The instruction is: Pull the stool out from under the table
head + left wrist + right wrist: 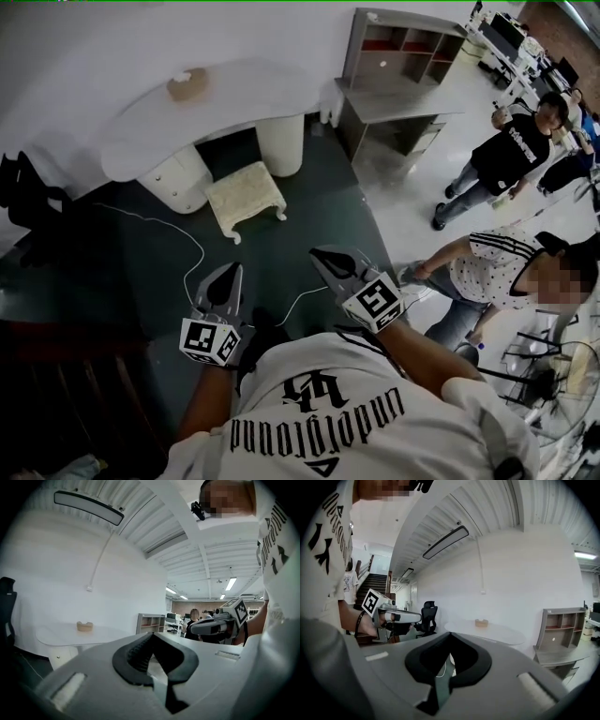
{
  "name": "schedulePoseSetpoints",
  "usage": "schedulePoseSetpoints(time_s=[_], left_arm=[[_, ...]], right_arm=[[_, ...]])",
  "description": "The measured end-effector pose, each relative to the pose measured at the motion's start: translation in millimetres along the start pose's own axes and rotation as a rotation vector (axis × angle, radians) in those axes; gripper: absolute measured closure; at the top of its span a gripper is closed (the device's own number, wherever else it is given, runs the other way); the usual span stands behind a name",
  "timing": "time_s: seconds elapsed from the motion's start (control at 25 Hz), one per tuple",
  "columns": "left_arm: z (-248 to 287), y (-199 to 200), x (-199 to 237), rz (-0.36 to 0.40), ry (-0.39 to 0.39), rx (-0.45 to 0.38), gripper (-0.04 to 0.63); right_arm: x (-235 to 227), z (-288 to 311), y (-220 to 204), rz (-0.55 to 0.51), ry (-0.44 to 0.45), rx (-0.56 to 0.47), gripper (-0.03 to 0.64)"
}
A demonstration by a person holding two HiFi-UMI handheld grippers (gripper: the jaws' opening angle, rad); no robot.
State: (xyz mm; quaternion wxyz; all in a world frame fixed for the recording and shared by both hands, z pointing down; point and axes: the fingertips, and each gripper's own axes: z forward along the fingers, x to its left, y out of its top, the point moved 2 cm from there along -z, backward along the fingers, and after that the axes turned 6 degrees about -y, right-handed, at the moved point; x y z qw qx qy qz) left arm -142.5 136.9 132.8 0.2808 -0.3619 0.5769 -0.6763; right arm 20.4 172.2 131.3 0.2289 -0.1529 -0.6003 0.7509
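**Stool** (246, 195): cream, square-topped, upright on the dark green floor (309, 216). It is placed just in front of the gap between the two round pedestals of the white curved surface (234, 98). The seat is seen whole, with its far edge close to the surface's front edge. It is touched by nothing.

**Containers:** one small tan holder (191, 84) is noted on the surface; its contents cannot be made out. A grey shelf unit (403, 42) with open compartments is seen to the right, against the wall. What the compartments hold cannot be told. A white cable (187, 239) is laid across the floor between the stool and the tools.

**Left tool** (228, 274): jaws closed together, nothing held between them.

**Right tool** (326, 255): likewise closed and empty.

**Pose:** both tools are held side by side in front of the wearer's torso, apart from each other. They are pointed roughly toward the stool and kept well apart from it. Each is carried on a forearm reaching forward, with its marker cube nearest the body. A standing bystander (516, 150) is seen at the right, on the pale floor.
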Motion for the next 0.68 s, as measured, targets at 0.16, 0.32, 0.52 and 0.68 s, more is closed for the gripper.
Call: schedulePoseSetpoints(time_s=[0.16, 0.32, 0.52, 0.68], left_arm=[[7, -11, -28, 0.003, 0.006, 0.009, 0.588], [12, -16, -44, 0.009, 0.004, 0.023, 0.588], [21, -14, -55, 0.006, -0.002, 0.021, 0.588], [26, -14, -59, 0.005, -0.004, 0.022, 0.588]], right_arm=[[-10, -26, -14, 0.006, 0.012, -0.001, 0.617], [-15, -41, -21, 0.009, 0.018, -0.005, 0.617], [-27, -51, -22, 0.027, 0.003, -0.011, 0.617], [-34, -54, -23, 0.03, -0.008, -0.015, 0.617]])
